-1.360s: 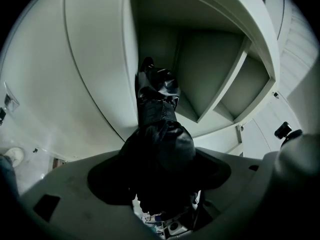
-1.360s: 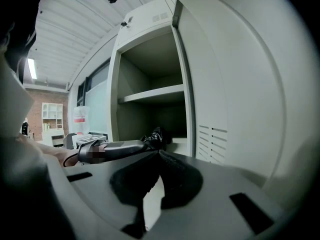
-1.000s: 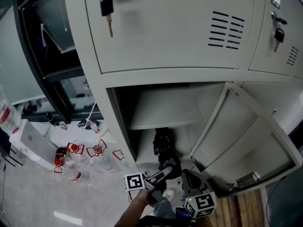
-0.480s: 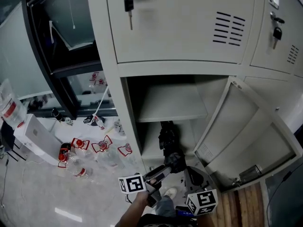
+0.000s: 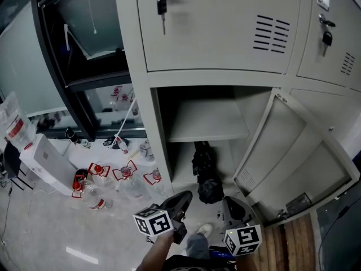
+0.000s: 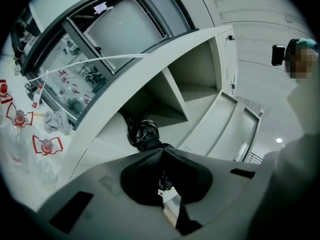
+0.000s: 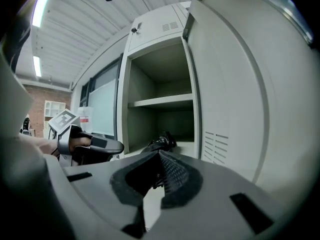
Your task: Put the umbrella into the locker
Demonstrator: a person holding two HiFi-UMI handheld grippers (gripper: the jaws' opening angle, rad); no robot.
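The black folded umbrella (image 5: 205,171) lies in the lower compartment of the open grey locker (image 5: 206,120), its bunched end near the front lip. It also shows in the left gripper view as a dark bundle (image 6: 142,134) and in the right gripper view (image 7: 161,141). My left gripper (image 5: 181,199) hangs just in front of and below the compartment, jaws shut with nothing between them (image 6: 161,153). My right gripper (image 5: 227,205) is beside it to the right, also shut and empty (image 7: 159,154), pointing into the locker. The left gripper (image 7: 95,146) shows at the right gripper view's left.
The locker door (image 5: 293,151) stands swung open to the right. Keys (image 5: 162,7) hang from the closed upper door. Water bottles (image 5: 96,196) and a white box (image 5: 42,162) lie on the floor at the left. A shoe (image 5: 203,229) is below the grippers.
The left gripper has drawn back down and left from the umbrella's end. The umbrella stays lying in the lower compartment. The head view has shifted left.
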